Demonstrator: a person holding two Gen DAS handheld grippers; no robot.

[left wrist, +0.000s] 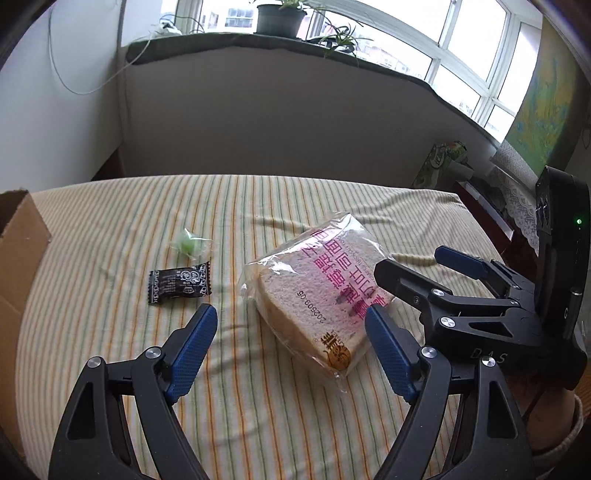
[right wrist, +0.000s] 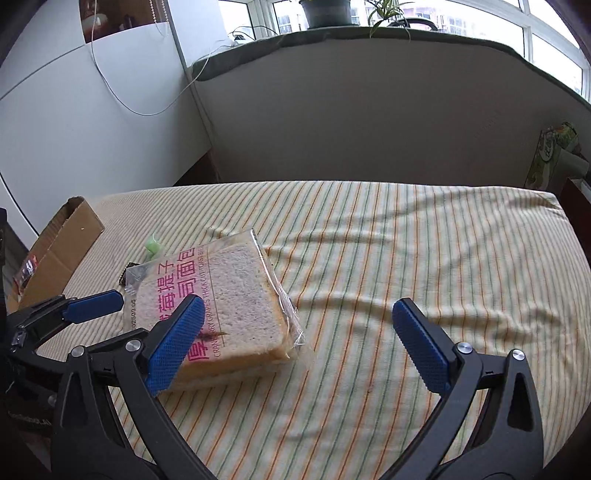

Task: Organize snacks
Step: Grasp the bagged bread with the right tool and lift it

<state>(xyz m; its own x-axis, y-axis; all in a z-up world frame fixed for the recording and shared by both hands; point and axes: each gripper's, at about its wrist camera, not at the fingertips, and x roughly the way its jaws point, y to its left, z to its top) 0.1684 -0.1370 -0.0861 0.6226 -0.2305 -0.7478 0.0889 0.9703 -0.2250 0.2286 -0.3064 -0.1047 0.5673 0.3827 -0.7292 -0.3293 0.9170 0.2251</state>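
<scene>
Spread wide with nothing between its blue pads, the left gripper [left wrist: 291, 328] is seen above the striped bedsheet [left wrist: 110, 332]; the right gripper [right wrist: 295, 314] is likewise released and empty. A bagged bread slice [left wrist: 314, 291] is found just ahead, between both. Further left, a black candy wrapper [left wrist: 179, 282] and a green sweet [left wrist: 190, 245] are laid near a cardboard box [left wrist: 22, 240].

A home bedroom — a striped bedsheet [right wrist: 406, 258] below a windowsill [left wrist: 258, 40] holding potted plants [left wrist: 280, 18].
</scene>
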